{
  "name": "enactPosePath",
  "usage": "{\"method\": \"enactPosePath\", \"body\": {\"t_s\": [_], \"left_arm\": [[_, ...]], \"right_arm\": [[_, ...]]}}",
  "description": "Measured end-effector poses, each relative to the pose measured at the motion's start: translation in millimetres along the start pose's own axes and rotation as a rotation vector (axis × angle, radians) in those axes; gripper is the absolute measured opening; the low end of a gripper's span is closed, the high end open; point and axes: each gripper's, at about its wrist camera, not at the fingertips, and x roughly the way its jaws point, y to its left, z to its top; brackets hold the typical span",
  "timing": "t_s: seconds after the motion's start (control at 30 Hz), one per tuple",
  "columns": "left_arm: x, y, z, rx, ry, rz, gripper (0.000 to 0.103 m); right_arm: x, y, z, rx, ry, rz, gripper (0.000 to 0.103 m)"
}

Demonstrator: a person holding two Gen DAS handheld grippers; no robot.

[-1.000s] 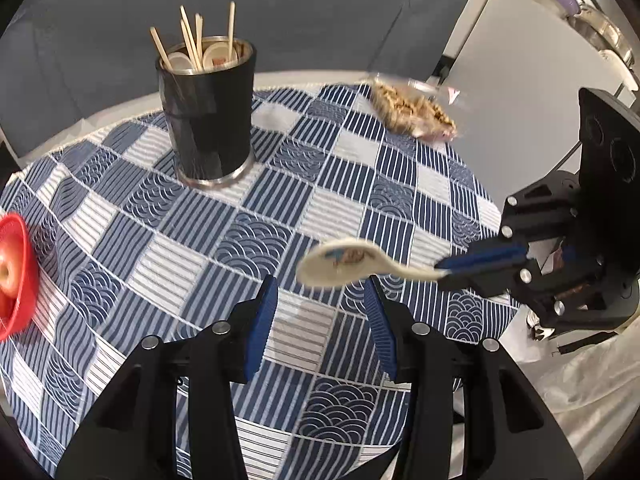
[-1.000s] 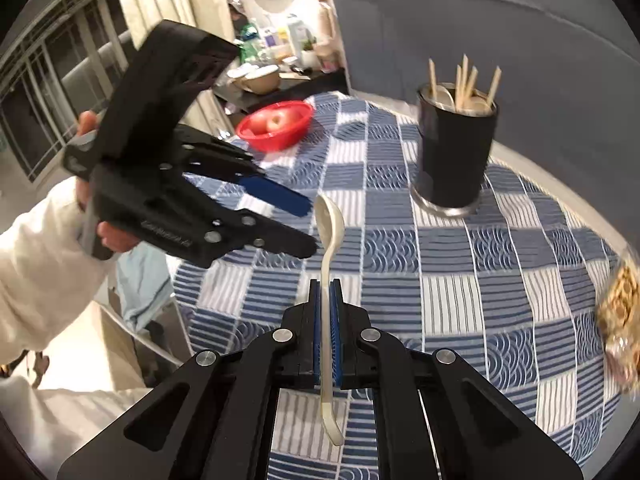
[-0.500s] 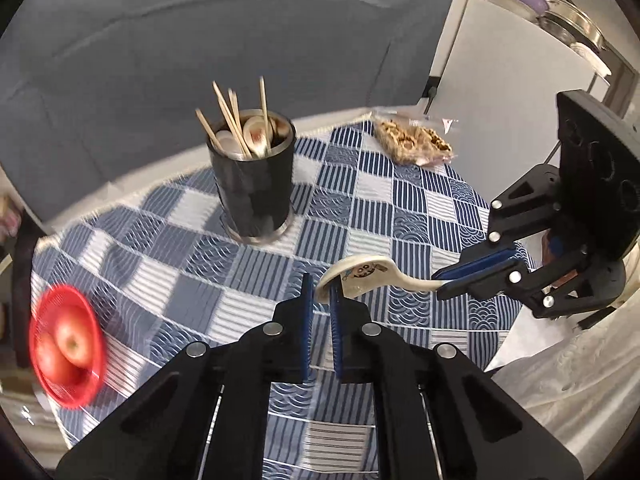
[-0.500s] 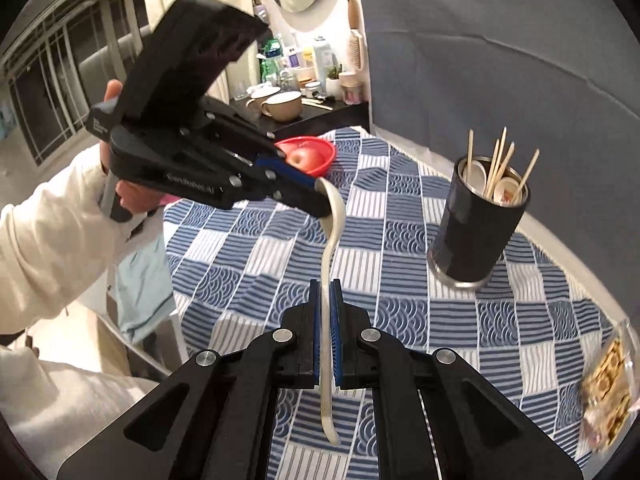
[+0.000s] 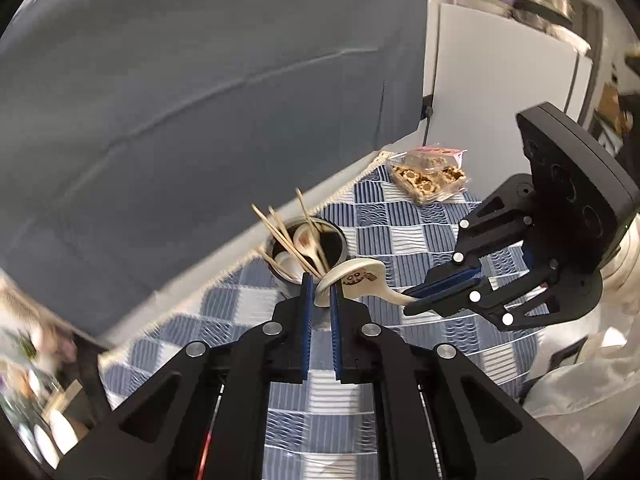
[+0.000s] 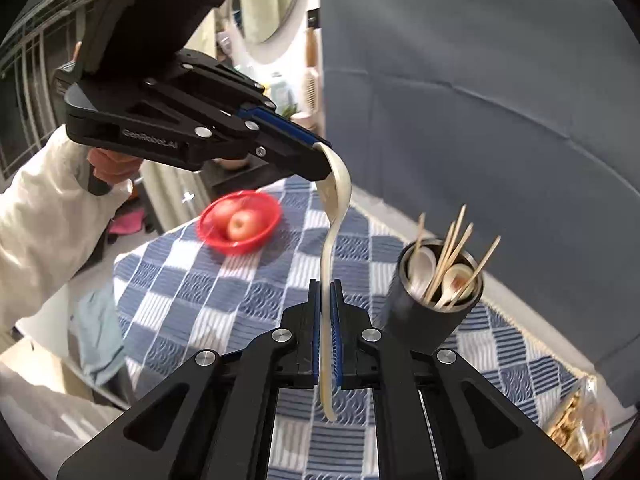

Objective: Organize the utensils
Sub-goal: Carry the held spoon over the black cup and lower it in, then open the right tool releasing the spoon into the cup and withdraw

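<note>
Above the checked blue tablecloth (image 6: 224, 292), I have both tools lifted well clear of the table, and the black utensil cup (image 6: 434, 312) now sits to the right of my right gripper (image 6: 327, 308), where a second ago it stood farther off. My left gripper (image 5: 319, 300), wide open a second ago, has pinched shut on the bowl end of the cream ceramic spoon (image 5: 362, 278); my right gripper is clamped narrow on the handle, so the spoon hangs in the air between the two, just this side of the cup. I read this as a handover half done: one grip must let go before the spoon can join the spoons and bamboo sticks (image 6: 452, 256) standing in the cup. On the far left, the red bowl of apples (image 6: 239, 222) sits untouched.
</note>
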Motion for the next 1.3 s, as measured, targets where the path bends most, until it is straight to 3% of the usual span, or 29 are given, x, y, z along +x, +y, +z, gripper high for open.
{"method": "enactPosePath", "body": {"t_s": [0.27,0.5,0.63,0.77,0.8,0.83,0.9,0.97,1.03,1.13,1.3], "left_arm": [[16.1,32.4,49.2,0.158,0.028,0.011,0.01],[45.0,35.4,79.6,0.262,0.038,-0.012,0.011],[64.6,36.4,81.8,0.267,0.046,-0.056,0.012],[80.8,45.5,72.8,0.18,0.055,-0.142,0.015],[80.0,46.4,68.1,0.164,0.048,-0.147,0.028],[78.2,47.4,61.7,0.146,0.028,-0.135,0.053],[72.8,49.7,54.0,0.103,0.0,-0.14,0.075],[64.6,51.9,43.5,0.043,-0.031,-0.155,0.077],[57.4,49.5,35.4,0.001,-0.056,-0.105,0.088],[50.0,45.4,23.9,-0.075,-0.076,-0.077,0.096],[32.5,25.0,2.7,-0.183,-0.107,0.024,0.097]], "right_arm": [[30.4,-38.9,34.2,0.066,-0.058,-0.049,0.005],[51.0,-74.7,36.3,0.13,-0.094,-0.102,0.006],[65.8,-92.6,26.0,0.158,-0.094,-0.126,0.007],[83.3,-103.8,7.7,0.211,-0.052,-0.155,0.01],[83.5,-105.6,0.7,0.228,-0.042,-0.168,0.021],[81.8,-105.8,-3.8,0.236,-0.043,-0.174,0.036],[69.3,-105.0,-14.1,0.247,-0.05,-0.185,0.052],[59.7,-104.0,-18.2,0.25,-0.047,-0.19,0.057],[47.0,-101.7,-20.2,0.242,-0.049,-0.213,0.071],[28.3,-97.6,-22.9,0.231,-0.05,-0.253,0.084],[2.1,-96.0,-26.1,0.223,-0.049,-0.281,0.086]]}}
